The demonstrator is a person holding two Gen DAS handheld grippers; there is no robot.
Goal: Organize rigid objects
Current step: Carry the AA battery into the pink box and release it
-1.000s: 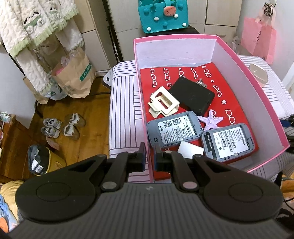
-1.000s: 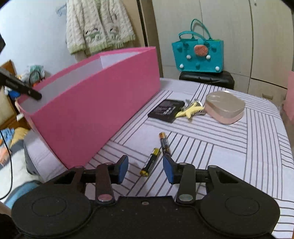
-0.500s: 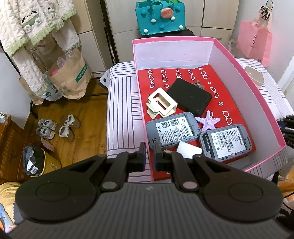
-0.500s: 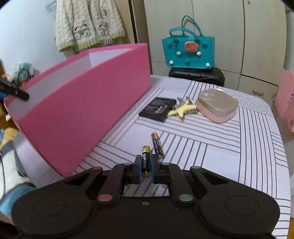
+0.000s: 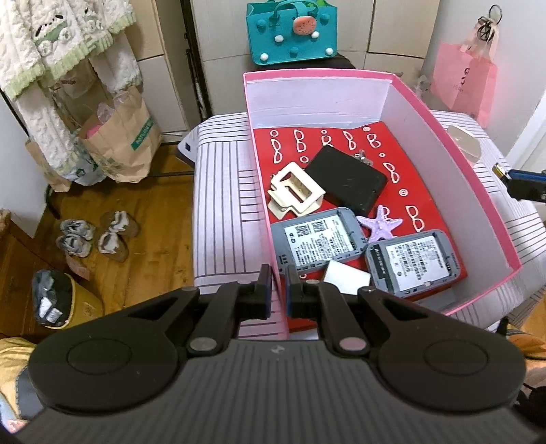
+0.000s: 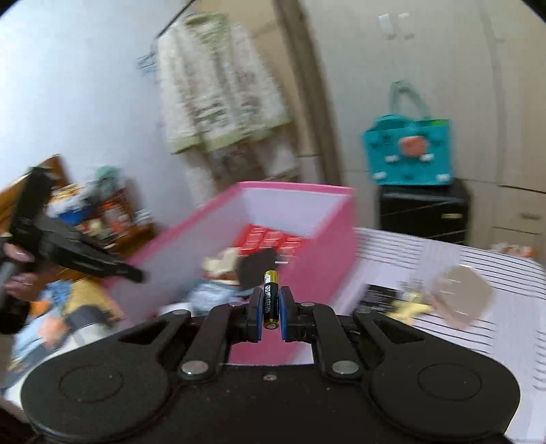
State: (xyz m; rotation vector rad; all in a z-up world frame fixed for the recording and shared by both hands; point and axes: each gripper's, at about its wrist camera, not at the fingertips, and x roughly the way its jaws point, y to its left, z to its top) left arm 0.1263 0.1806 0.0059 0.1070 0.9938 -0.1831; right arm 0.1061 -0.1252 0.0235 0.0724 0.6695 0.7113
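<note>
My left gripper [image 5: 279, 290] is shut on the near left wall of the pink box [image 5: 269, 211]. Inside the box lie two grey devices [image 5: 317, 239], a black case [image 5: 346, 177], a cream clip [image 5: 293, 194], a purple starfish [image 5: 380, 223] and a white card [image 5: 346, 276]. My right gripper [image 6: 271, 307] is shut on a black and gold battery [image 6: 270, 295], held in the air near the pink box [image 6: 307, 252]. Its tip with the battery shows at the right edge of the left wrist view [image 5: 518, 179].
On the striped bed [image 6: 460, 341], blurred, lie a black flat item [image 6: 378, 295], a yellow thing [image 6: 407, 309] and a beige case [image 6: 460, 295]. A teal bag [image 5: 291, 32] stands behind the box. A wooden floor with slippers [image 5: 95, 234] is at left.
My right gripper has lifted the battery off the bed and swung left toward the box, with the view blurred by motion. My left gripper stays shut on the box wall.
</note>
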